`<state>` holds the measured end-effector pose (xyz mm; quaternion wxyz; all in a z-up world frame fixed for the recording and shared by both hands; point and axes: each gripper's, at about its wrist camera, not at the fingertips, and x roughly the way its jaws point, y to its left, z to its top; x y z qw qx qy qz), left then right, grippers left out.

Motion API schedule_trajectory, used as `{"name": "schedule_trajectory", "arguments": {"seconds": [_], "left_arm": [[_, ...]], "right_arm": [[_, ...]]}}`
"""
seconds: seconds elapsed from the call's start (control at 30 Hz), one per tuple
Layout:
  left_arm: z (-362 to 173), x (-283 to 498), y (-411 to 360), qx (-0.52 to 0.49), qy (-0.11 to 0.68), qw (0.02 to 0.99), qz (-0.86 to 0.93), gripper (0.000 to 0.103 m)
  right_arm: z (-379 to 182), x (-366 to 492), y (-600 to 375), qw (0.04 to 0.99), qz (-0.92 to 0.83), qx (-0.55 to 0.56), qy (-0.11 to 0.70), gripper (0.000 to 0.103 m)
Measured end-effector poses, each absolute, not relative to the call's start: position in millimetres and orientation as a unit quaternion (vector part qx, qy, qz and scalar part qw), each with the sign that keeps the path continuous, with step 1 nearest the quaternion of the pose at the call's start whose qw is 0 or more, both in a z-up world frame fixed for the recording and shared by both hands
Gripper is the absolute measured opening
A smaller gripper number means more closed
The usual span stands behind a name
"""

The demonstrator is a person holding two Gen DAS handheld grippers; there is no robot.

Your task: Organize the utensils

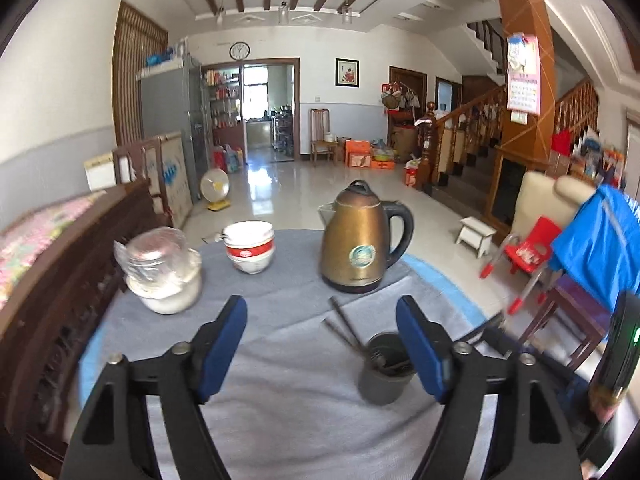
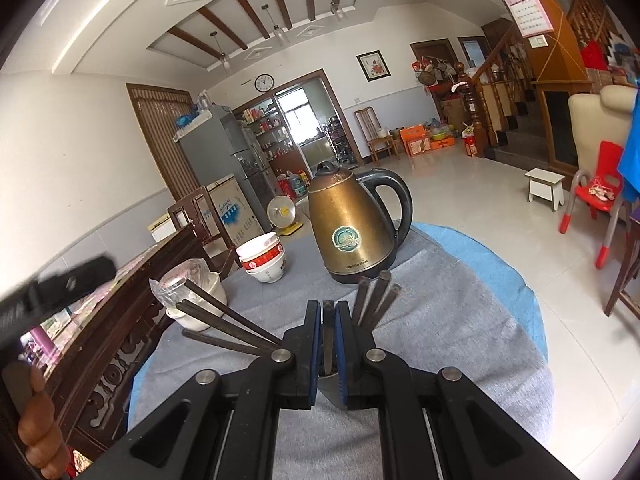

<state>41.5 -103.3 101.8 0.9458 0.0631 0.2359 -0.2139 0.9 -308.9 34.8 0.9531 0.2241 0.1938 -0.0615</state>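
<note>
A dark grey utensil holder (image 1: 384,376) stands on the grey-clothed table (image 1: 288,320), just left of my left gripper's right finger, with dark chopsticks (image 1: 346,328) leaning out of it. My left gripper (image 1: 322,344) is open and empty above the cloth. In the right wrist view my right gripper (image 2: 328,332) is shut on one dark chopstick (image 2: 328,328), right above the holder (image 2: 330,388). Several other chopsticks (image 2: 232,320) fan out left and right (image 2: 376,300) of the fingers.
A bronze electric kettle (image 1: 360,240) stands at the table's far middle. Stacked red-and-white bowls (image 1: 249,246) and a plastic-covered jar on a white bowl (image 1: 160,268) stand at the far left. A dark wooden bench (image 1: 60,264) borders the left; red chairs (image 1: 528,248) stand right.
</note>
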Motion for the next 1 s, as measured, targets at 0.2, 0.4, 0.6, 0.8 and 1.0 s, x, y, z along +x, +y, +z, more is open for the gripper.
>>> {"name": "schedule_trajectory", "arguments": {"seconds": [0.2,0.4,0.6,0.8,1.0], "left_arm": [[76,21,-95,0.113,0.269,0.935,-0.202,0.088],[54,10,-88,0.114,0.309,0.923,-0.197,0.089],[50,-7,-81,0.122,0.308,0.928,-0.171,0.089],[49,-33,-75,0.13,0.288,0.935,-0.16,0.089],[51,-62,-74,0.147,0.265,0.941,-0.153,0.092]], "right_arm": [[25,-9,-307,0.948,-0.063,0.232,0.207,0.009],[10,-22,-301,0.94,-0.061,0.25,0.225,0.009],[12,-50,-296,0.943,-0.067,0.25,0.208,0.072],[23,-90,-286,0.954,-0.078,0.229,0.178,0.075],[30,-125,-277,0.96,-0.08,0.214,0.163,0.075]]}}
